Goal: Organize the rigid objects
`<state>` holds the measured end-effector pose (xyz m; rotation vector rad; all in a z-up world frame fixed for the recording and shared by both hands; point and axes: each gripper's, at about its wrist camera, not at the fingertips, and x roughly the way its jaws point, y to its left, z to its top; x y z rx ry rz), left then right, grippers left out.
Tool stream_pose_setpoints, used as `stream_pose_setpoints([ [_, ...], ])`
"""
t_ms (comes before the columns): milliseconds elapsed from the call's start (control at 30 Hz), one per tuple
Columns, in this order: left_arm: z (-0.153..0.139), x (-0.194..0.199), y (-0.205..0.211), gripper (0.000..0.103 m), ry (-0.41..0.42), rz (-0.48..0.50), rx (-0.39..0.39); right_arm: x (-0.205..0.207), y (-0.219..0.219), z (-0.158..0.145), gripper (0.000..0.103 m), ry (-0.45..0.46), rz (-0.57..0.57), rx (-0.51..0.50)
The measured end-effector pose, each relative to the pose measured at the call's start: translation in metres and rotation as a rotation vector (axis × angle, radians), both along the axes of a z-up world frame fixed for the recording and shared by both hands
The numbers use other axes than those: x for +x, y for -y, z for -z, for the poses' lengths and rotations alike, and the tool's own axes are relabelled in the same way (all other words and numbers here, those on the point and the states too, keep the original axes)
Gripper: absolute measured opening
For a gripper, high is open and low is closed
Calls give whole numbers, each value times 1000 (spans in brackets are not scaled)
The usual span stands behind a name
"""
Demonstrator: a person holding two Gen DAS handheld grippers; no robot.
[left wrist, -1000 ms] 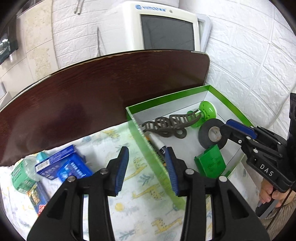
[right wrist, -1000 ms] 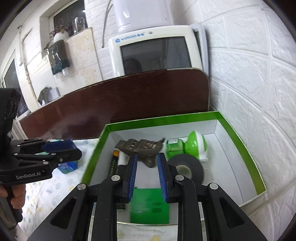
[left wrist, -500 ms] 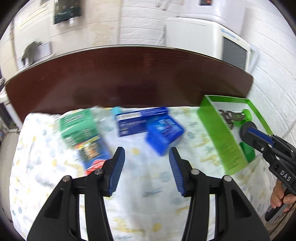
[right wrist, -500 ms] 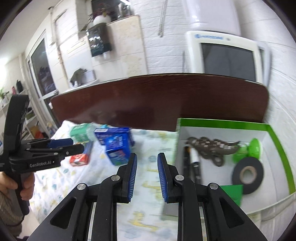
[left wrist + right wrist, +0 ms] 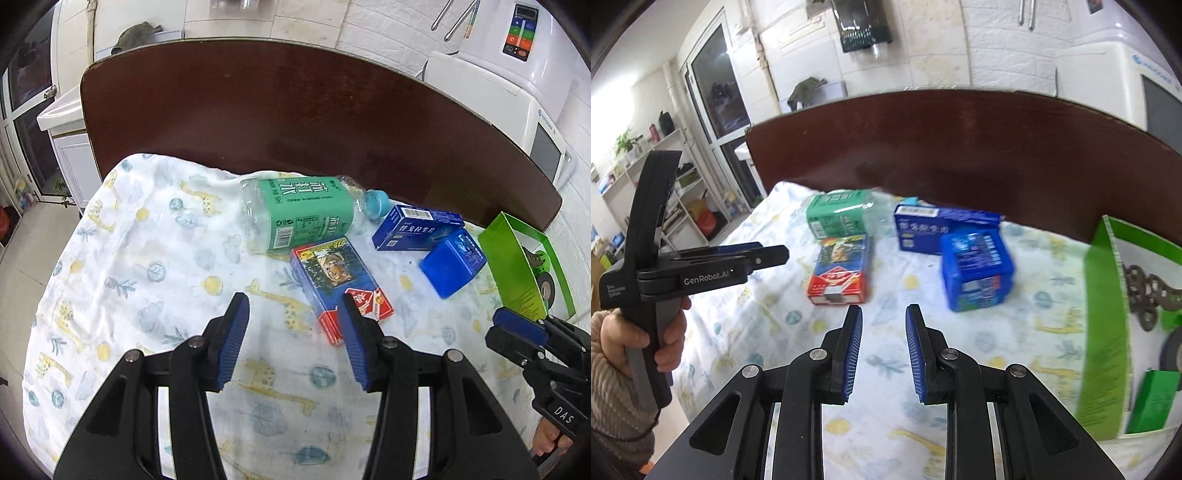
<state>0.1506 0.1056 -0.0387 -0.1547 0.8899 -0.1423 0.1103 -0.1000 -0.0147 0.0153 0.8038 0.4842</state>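
Left gripper (image 5: 293, 341) with jaws released and empty, above the giraffe-print cloth (image 5: 155, 295), its opening just short of the card box (image 5: 338, 284). Right gripper (image 5: 883, 354), jaws likewise parted and empty, hangs over the cloth short of the same items. Loose items awaiting sorting: card box, green-labelled bottle (image 5: 306, 218) lying on its side, long blue carton (image 5: 417, 227) and blue cube-shaped box (image 5: 452, 266), clustered near one another. Green-rimmed collecting box (image 5: 1108, 295) stands at the right edge and already holds a hair claw (image 5: 1148, 291), a tape roll and other pieces.

Probable step: reach for the card box. Recommended approach: align the jaws across its narrow sides, lower until the pads bracket the box, then close squarely; the soft cloth may let the box tilt or slide if pushed.

Surface: cloth-covered bed or mattress, probably, against a dark wooden headboard (image 5: 295, 110). Room: white brick-pattern wall, a white appliance with screen (image 5: 535, 122), shelving (image 5: 646, 166) beside a glass door.
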Motion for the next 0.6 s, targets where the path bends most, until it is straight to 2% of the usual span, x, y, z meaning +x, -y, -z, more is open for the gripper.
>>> stream_pose_setpoints([
  [200,18,1,0,46,-39,87,-45,25,-22,22,26,-79,35,-7],
  [367,26,0,12,46,-48,172,-82,55,-31,33,26,-154,57,72],
  [600,34,10,26,46,-70,226,-93,88,-48,42,26,-230,61,129],
])
